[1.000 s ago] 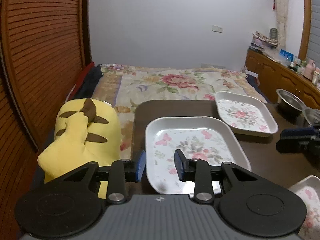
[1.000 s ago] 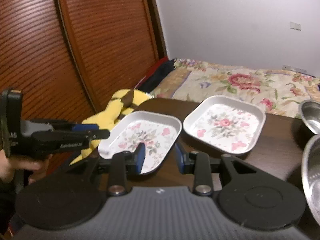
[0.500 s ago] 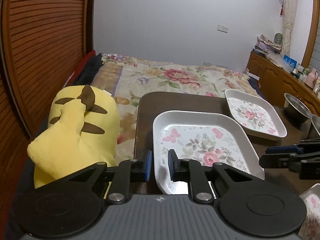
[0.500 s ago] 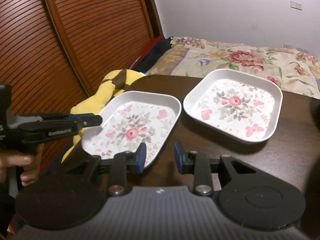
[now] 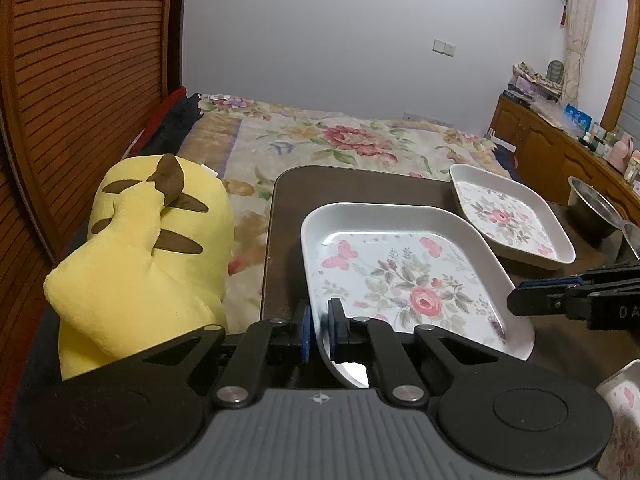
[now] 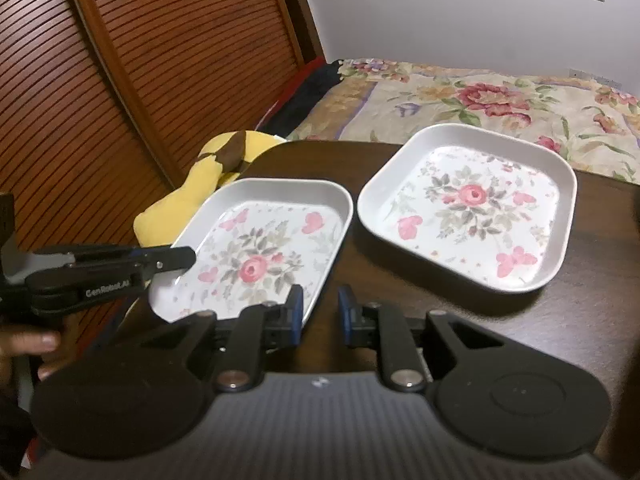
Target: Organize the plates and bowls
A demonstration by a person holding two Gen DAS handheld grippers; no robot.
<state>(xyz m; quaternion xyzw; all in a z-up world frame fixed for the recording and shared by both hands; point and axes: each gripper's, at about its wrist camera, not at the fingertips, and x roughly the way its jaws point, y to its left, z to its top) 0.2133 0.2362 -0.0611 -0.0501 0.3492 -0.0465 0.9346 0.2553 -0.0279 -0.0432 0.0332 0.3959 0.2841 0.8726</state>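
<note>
A white square plate with a rose print (image 5: pixel 404 276) lies on the dark table. My left gripper (image 5: pixel 320 330) is shut on this plate's near left rim; it also shows in the right wrist view (image 6: pixel 172 258), clamped on the same plate (image 6: pixel 260 256). A second floral plate (image 5: pixel 512 216) (image 6: pixel 472 208) lies farther back to the right. My right gripper (image 6: pixel 319 312) is open and empty, just above the table between the two plates and close to the near plate's right rim; it enters the left wrist view from the right (image 5: pixel 520 300).
A yellow plush toy (image 5: pixel 144 248) lies left of the table (image 5: pixel 360 188) on the bed. Steel bowls (image 5: pixel 592 208) stand at the far right. Part of another floral plate (image 5: pixel 622 412) shows at the lower right. A wooden slatted door (image 6: pixel 120 80) is on the left.
My left gripper has closed from wide open onto the near plate's left rim. My right gripper has moved forward and lower towards the plates, still open.
</note>
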